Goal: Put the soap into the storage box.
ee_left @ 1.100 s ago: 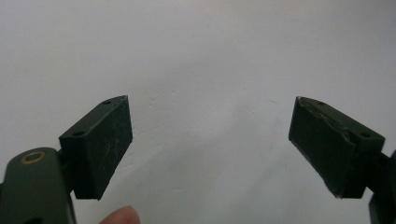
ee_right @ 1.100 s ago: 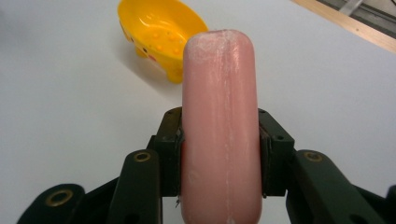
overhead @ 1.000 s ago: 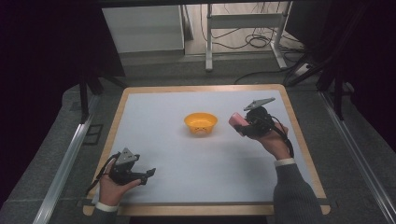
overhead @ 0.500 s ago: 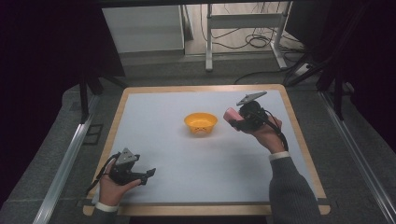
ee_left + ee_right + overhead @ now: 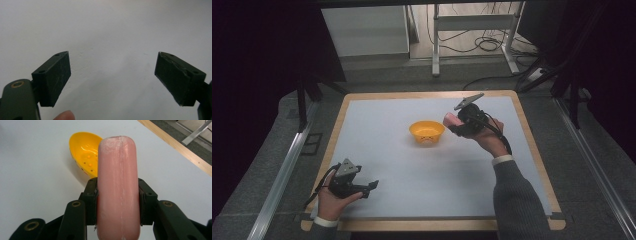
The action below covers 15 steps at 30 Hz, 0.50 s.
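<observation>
My right gripper [image 5: 455, 124] is shut on a pink rounded bar [image 5: 451, 120], held in the air just right of a yellow bowl [image 5: 426, 132] near the table's middle. In the right gripper view the pink bar [image 5: 117, 187] stands between both pads, its top end overlapping the yellow bowl [image 5: 85, 153], which has small holes in its wall. My left gripper [image 5: 371, 187] rests at the table's near left corner, pointing right. In the left gripper view its jaws [image 5: 111, 77] stand wide apart over bare white table, and a fingertip [image 5: 63, 116] shows at the bottom.
The white table top [image 5: 412, 175] has a wooden rim [image 5: 432, 225]. Beyond the far edge lie floor cables [image 5: 492, 45] and a metal frame [image 5: 472, 20]. Dark shapes stand at both sides.
My right hand has carried the pink bar leftward and slightly up, closer to the yellow bowl. The left hand has stayed in place.
</observation>
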Motion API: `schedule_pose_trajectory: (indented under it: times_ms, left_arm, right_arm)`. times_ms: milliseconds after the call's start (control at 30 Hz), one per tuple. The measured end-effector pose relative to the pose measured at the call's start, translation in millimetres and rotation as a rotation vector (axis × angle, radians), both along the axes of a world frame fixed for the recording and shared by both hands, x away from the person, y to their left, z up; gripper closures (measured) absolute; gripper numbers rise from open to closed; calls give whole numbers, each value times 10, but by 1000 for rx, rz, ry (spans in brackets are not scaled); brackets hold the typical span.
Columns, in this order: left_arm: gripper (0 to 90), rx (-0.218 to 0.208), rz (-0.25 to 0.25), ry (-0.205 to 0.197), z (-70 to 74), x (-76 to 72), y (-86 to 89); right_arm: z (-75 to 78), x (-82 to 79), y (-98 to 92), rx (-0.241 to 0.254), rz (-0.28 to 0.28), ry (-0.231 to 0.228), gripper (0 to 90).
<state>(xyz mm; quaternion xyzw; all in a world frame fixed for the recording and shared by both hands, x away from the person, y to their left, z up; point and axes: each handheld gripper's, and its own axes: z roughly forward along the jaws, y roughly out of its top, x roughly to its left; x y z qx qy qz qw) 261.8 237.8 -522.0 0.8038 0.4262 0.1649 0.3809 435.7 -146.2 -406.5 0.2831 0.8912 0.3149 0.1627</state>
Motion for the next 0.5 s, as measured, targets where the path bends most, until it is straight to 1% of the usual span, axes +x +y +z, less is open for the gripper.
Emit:
schedule_pose_trajectory:
  times_ms: [167, 267, 367, 500]
  left_arm:
    - [140, 0, 0, -1, 1, 0, 2]
    - [140, 0, -1, -1, 1, 0, 2]
    - [140, -1, 0, -2, 5, 0, 7]
    - [140, 2, -2, -2, 7, 0, 12]
  right_arm:
    - [11, 55, 67, 5, 20, 3, 596]
    - [19, 92, 108, 0, 38, -6, 596]
    - [15, 118, 155, -2, 40, -16, 596]
    - [-22, 163, 243, -28, 62, -10, 596]
